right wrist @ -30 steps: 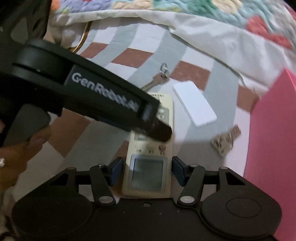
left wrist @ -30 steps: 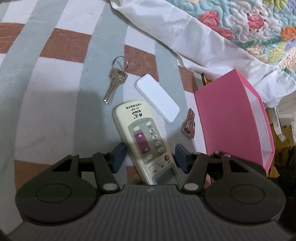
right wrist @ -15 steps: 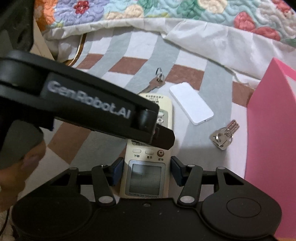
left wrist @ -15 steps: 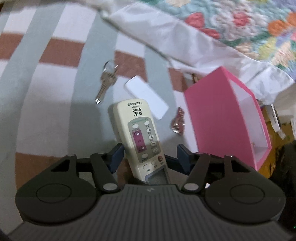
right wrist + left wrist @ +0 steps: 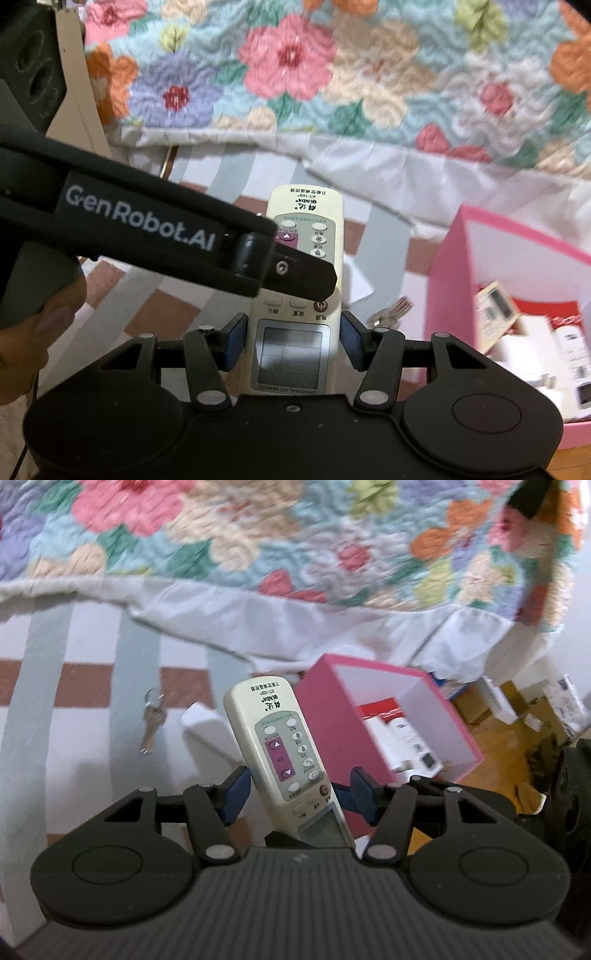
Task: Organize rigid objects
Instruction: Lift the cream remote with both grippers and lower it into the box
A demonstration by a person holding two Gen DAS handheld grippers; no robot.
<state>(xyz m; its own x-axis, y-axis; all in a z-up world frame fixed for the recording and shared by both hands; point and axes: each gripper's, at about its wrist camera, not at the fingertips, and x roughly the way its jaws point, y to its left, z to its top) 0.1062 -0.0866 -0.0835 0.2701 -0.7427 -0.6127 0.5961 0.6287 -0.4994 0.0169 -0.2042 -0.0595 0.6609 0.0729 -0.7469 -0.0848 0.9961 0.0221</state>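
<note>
1. My right hand-held gripper (image 5: pixel 291 345) grips the cream remote control (image 5: pixel 295 295) by its display end, clear of the bed.
2. My left hand-held gripper (image 5: pixel 297 794) is closing around the same remote; contact is unclear.
3. The striped bedsheet (image 5: pixel 74 738) carries a key (image 5: pixel 151 725) and a white card (image 5: pixel 207 731).
4. A floral quilt (image 5: pixel 258 535) lies behind; the open pink box (image 5: pixel 325 716) stands right.
</note>
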